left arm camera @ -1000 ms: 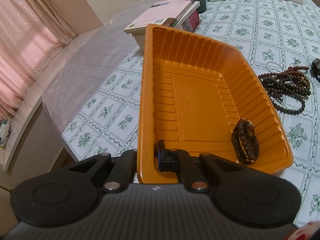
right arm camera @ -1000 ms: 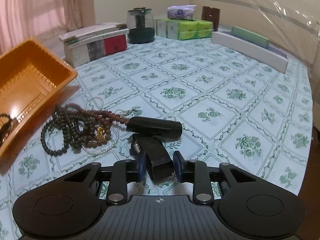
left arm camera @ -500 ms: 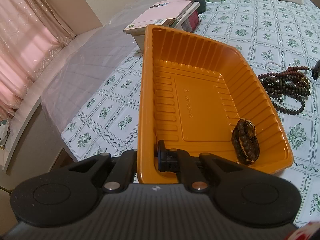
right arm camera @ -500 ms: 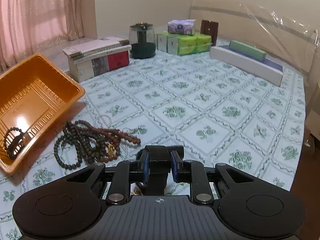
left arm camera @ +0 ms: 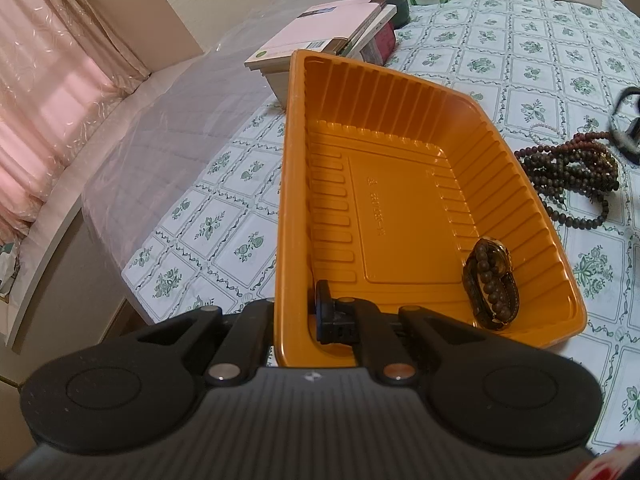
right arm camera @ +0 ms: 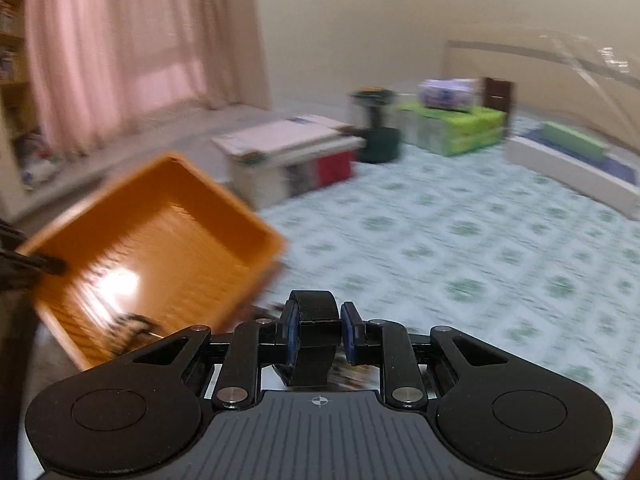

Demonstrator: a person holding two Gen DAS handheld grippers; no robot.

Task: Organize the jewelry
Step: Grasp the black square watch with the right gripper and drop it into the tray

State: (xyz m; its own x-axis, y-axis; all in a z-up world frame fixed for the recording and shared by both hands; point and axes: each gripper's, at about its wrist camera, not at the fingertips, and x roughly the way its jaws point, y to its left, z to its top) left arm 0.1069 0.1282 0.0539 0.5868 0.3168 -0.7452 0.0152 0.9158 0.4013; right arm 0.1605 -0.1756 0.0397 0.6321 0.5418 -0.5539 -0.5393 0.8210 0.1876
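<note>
Right gripper [right arm camera: 318, 334]: fingers pinch black strap [right arm camera: 314, 334], lifted near tray [right arm camera: 256, 236]; view blurred. Left gripper [left arm camera: 298, 312]: fingers clamp the tray's near wall, tray tilted. Bracelet [left arm camera: 491, 283] lies in tray corner. Bead pile [left arm camera: 576, 172] on tablecloth [left arm camera: 224, 216] beside tray.
</note>
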